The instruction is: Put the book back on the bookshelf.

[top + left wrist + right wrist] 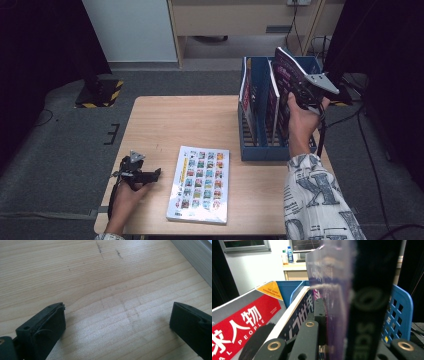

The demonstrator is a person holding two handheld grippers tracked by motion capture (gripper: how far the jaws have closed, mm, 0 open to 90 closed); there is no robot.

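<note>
My right gripper (301, 93) is shut on a purple magazine (286, 75) and holds it tilted over the right end of a blue file rack (265, 150). In the right gripper view the purple magazine (337, 290) stands edge-on between the jaws of the right gripper (347, 340), above the blue rack wall (398, 312). My left gripper (150, 175) rests low on the table (175, 120) at the front left. Its jaws stand wide apart in the left gripper view, where the left gripper (117, 322) has only bare wood (100, 277) between them.
A white book (200, 184) with a grid of coloured pictures lies flat near the front edge, just right of the left gripper; its page edge (195, 257) shows ahead. Two magazines stand in the rack: a red-and-white one (244, 320) and a dark one (299, 312).
</note>
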